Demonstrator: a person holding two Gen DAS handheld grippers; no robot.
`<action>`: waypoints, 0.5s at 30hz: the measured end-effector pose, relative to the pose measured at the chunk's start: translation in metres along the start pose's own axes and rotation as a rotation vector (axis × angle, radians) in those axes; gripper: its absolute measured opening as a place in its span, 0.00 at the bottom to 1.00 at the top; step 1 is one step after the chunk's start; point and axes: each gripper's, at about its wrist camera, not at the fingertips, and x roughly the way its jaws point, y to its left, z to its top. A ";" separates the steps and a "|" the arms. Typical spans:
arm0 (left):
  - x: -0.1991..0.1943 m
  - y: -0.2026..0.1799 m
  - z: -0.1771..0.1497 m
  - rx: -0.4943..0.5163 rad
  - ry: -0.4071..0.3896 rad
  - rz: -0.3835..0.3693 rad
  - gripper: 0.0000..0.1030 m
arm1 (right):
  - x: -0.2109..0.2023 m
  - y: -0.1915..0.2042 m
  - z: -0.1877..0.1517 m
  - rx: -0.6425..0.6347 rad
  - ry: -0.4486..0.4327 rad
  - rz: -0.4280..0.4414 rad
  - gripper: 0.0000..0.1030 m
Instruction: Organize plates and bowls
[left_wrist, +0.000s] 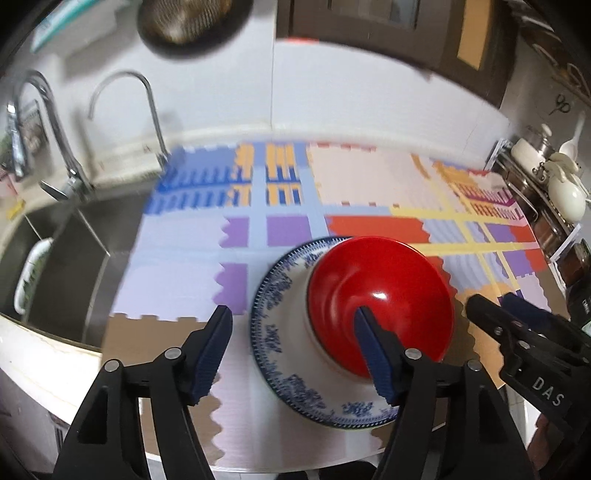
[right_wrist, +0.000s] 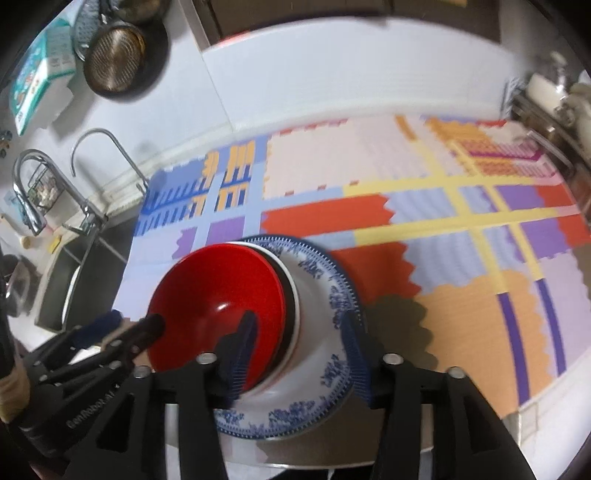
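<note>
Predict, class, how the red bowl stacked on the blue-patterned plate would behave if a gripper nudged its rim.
The red bowl looks glossy, so pads would probably slip on it. It sits high on the stack over the plate, so it may tip or slide off. It seems rigid, not floppy.

Both tongs are black plastic frames with triangular cut-outs, silver round screws at the joints and ribbed blue pads. The right tongs carry white letters "DAS"; the left tongs read "GenRobot.AI".

On the colourful patchwork mat sits one round blue-and-white patterned plate. On that plate sit two bowls: one shiny red bowl inside one white bowl.

Beside the mat stand two curved silver taps.
</note>
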 end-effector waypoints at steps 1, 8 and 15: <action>-0.006 0.000 -0.004 0.002 -0.022 0.002 0.71 | -0.009 0.001 -0.005 -0.012 -0.032 -0.019 0.59; -0.052 -0.004 -0.042 -0.005 -0.186 0.030 0.84 | -0.056 0.003 -0.039 -0.086 -0.185 -0.055 0.73; -0.084 -0.019 -0.076 -0.002 -0.239 0.059 0.90 | -0.091 -0.005 -0.073 -0.136 -0.261 -0.057 0.79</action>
